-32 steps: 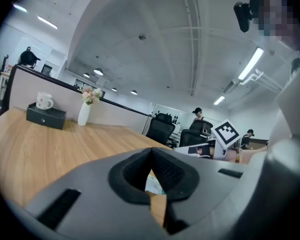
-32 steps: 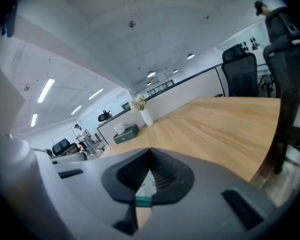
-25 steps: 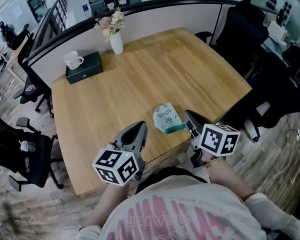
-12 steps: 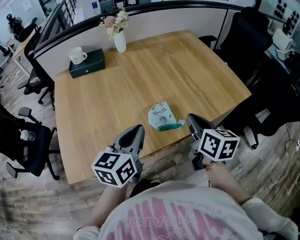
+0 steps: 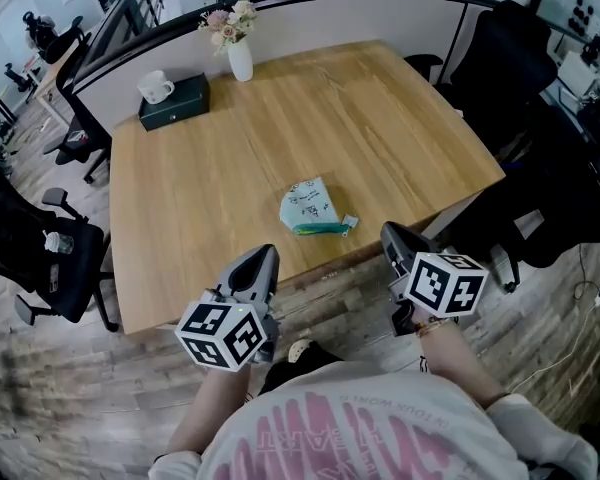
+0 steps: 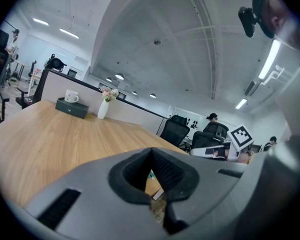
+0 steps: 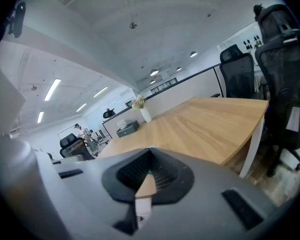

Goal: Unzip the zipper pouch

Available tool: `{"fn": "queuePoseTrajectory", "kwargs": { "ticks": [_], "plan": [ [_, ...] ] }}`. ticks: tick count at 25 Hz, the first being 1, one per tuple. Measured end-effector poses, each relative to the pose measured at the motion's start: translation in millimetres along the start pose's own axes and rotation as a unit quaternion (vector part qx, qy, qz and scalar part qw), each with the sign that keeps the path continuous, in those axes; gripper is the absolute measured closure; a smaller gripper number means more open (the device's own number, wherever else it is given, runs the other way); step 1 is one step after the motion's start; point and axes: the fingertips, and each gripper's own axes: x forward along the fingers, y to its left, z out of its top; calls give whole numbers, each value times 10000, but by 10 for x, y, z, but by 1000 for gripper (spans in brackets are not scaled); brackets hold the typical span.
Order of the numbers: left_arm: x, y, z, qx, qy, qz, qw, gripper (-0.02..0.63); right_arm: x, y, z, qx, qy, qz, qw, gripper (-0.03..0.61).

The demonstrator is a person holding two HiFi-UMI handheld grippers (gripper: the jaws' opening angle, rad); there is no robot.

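Note:
A small pale-green zipper pouch [image 5: 309, 206] with a teal zipper edge lies flat on the wooden table [image 5: 230, 158], near its front edge. My left gripper [image 5: 259, 265] is shut with nothing in it, held off the table's front edge, left of and nearer than the pouch. My right gripper [image 5: 393, 239] is also shut and empty, off the front edge to the pouch's right. In the left gripper view the jaws [image 6: 151, 151] meet at the tips and a sliver of the pouch [image 6: 151, 174] shows behind them. In the right gripper view the jaws [image 7: 150, 151] are closed over the table.
A white vase of flowers [image 5: 238, 56] and a dark tissue box [image 5: 174, 101] with a white mug [image 5: 154, 86] on it stand at the table's far edge, against a low partition. Black office chairs [image 5: 510, 58] stand on the right and left [image 5: 35, 258].
Both grippers have drawn back off the table's front edge, and the view has shifted so the pouch sits farther from them. The pouch itself lies where it was.

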Motion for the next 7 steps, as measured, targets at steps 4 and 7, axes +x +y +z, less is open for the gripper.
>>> {"fn": "queuePoseTrajectory", "kwargs": {
  "ticks": [4, 7],
  "plan": [
    [-25, -56, -49, 25, -25, 106, 9999, 611, -88, -66, -61, -27, 73, 16, 10000, 581],
    [-28, -107, -91, 22, -36, 143, 9999, 611, -149, -107, -98, -59, 111, 27, 9999, 581]
  ]
}}
